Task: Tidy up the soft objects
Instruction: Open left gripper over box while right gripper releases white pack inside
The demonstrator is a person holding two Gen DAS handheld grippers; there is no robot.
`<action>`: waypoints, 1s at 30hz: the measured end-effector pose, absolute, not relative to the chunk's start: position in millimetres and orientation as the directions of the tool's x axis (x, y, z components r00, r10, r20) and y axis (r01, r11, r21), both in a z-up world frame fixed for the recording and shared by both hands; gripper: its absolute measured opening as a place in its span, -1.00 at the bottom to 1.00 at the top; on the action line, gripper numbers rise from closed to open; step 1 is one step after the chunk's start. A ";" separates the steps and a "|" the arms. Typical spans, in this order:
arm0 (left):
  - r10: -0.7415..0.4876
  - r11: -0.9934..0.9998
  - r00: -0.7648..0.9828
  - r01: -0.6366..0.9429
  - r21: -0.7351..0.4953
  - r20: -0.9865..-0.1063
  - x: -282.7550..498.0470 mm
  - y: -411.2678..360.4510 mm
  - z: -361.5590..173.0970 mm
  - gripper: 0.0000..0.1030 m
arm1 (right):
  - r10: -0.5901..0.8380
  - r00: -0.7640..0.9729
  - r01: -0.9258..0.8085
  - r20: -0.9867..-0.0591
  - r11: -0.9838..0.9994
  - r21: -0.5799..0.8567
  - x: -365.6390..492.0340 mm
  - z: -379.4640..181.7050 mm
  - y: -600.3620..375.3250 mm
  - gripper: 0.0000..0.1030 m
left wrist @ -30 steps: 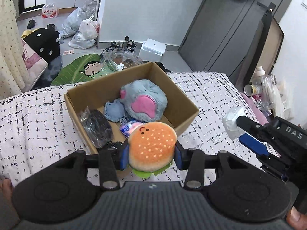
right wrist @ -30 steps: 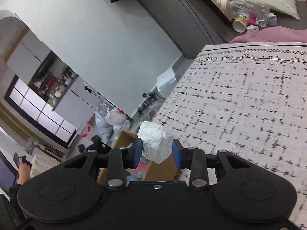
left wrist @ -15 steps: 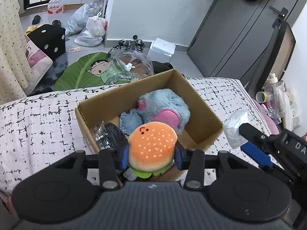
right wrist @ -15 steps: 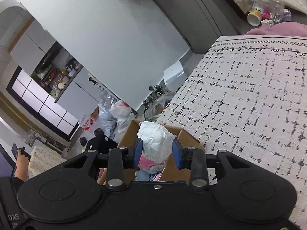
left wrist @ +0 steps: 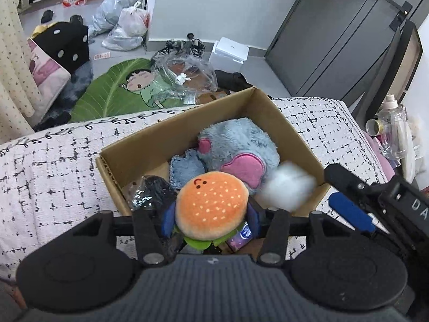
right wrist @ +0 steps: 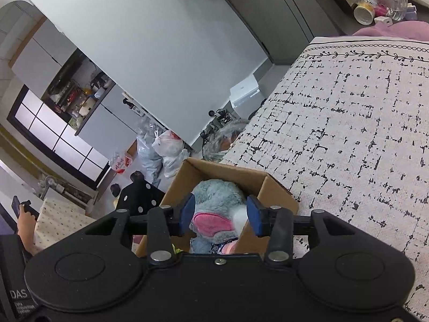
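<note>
My left gripper (left wrist: 210, 218) is shut on an orange burger plush (left wrist: 211, 208) and holds it over the near end of a cardboard box (left wrist: 171, 131) on the bed. The box holds a blue and pink plush (left wrist: 238, 147), a dark plastic-wrapped item (left wrist: 150, 193) and a small purple packet (left wrist: 242, 234). A white wad (left wrist: 288, 187) is blurred, in the air over the box's right side. My right gripper (right wrist: 221, 213) is open and empty above the box (right wrist: 214, 170), with the blue plush (right wrist: 217, 196) between its fingers' line of sight.
The bed cover (left wrist: 48, 166) has a black and white check pattern. Beyond its edge lie a green leaf mat (left wrist: 112, 91), plastic bags (left wrist: 126, 26) and a white box (left wrist: 229, 53). Bottles (left wrist: 394, 128) stand at the right.
My right gripper has opened and let go of the white wad, which now drops toward the box. My left gripper has moved forward over the box with the burger plush.
</note>
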State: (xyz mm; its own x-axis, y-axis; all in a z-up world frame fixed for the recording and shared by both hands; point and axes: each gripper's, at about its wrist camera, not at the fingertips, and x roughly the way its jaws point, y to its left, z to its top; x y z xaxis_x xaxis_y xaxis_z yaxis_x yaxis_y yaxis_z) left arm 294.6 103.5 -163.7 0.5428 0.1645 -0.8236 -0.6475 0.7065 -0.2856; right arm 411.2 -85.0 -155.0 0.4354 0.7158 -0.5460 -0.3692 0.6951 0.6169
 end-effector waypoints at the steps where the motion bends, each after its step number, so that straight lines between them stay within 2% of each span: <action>1: 0.164 0.706 0.542 -0.648 -0.286 -0.824 294.9 103.9 -163.9 0.04 | 0.715 0.435 -0.370 -0.548 0.696 0.615 410.5 -155.0 -85.1 -0.16; 10: 0.185 0.705 0.542 -0.654 -0.273 -0.819 287.3 98.6 -156.4 0.15 | 0.716 0.428 -0.381 -0.551 0.696 0.609 403.8 -147.7 -89.9 -0.14; 20: 0.173 0.753 0.549 -0.609 -0.250 -0.817 276.7 79.7 -139.1 0.23 | 0.663 0.434 -0.367 -0.611 0.749 0.552 381.3 -134.8 -107.0 -0.11; 24: 0.157 0.779 0.562 -0.576 -0.248 -0.812 268.6 69.5 -130.5 0.30 | 0.625 0.454 -0.359 -0.635 0.781 0.511 364.8 -125.8 -118.5 0.19; 29: 0.151 0.801 0.578 -0.547 -0.244 -0.802 252.1 62.4 -116.1 0.34 | 0.584 0.486 -0.338 -0.650 0.812 0.476 347.7 -110.5 -139.5 0.39; 30: 0.154 0.806 0.576 -0.543 -0.235 -0.803 248.8 61.1 -113.3 0.35 | 0.577 0.495 -0.333 -0.650 0.817 0.472 343.5 -107.2 -143.5 0.49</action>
State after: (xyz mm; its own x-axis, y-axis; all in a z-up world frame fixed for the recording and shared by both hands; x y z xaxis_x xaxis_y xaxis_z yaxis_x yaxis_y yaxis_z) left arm 248.8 61.1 -113.3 0.5757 0.1537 -0.8031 -0.5433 0.8059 -0.2352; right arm 343.5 -143.5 -107.2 0.4950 0.5769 -0.6497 -0.3325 0.8166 0.4717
